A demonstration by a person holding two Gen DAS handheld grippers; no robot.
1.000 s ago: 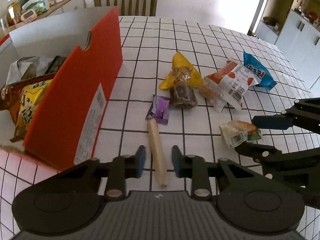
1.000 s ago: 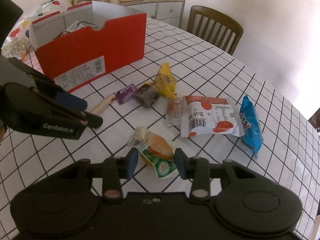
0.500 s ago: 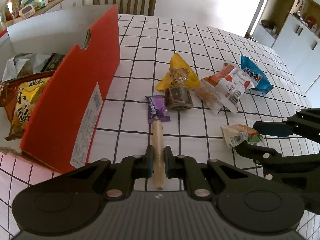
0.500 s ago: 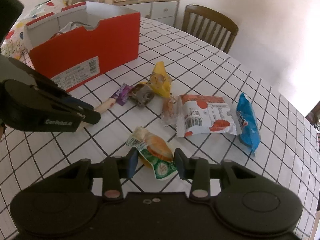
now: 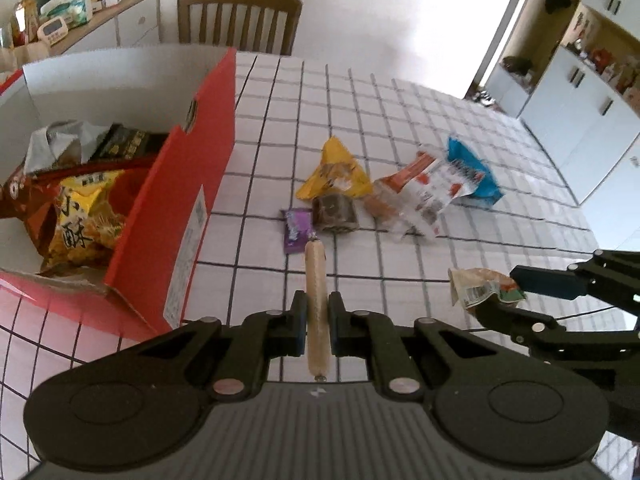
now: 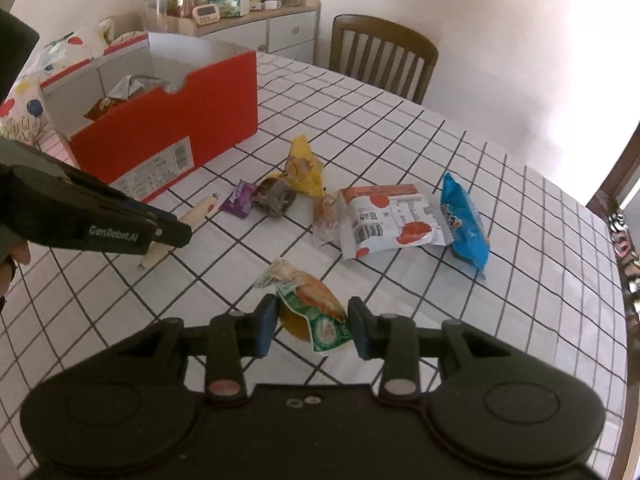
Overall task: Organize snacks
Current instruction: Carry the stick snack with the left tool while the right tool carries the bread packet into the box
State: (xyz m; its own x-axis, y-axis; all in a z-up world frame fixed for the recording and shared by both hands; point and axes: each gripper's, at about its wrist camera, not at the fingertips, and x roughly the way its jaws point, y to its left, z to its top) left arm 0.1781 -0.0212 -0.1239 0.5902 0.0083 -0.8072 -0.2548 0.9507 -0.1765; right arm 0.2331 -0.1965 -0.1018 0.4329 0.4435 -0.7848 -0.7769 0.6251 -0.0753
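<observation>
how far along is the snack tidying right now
Done: several snack bags already lie in the red box. In hand: the left gripper is shut on the sausage stick, and the right gripper holds a green-and-orange packet. Left: five snacks on the table, including the blue packet.

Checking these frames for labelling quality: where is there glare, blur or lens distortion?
Left wrist view: the doorway is blown out white, the snack packets look smeared, and the tablecloth grid lines curve. Right wrist view: the wall at upper right is washed out and hazy, the corners are dark, and the sausage stays fairly sharp.
</observation>
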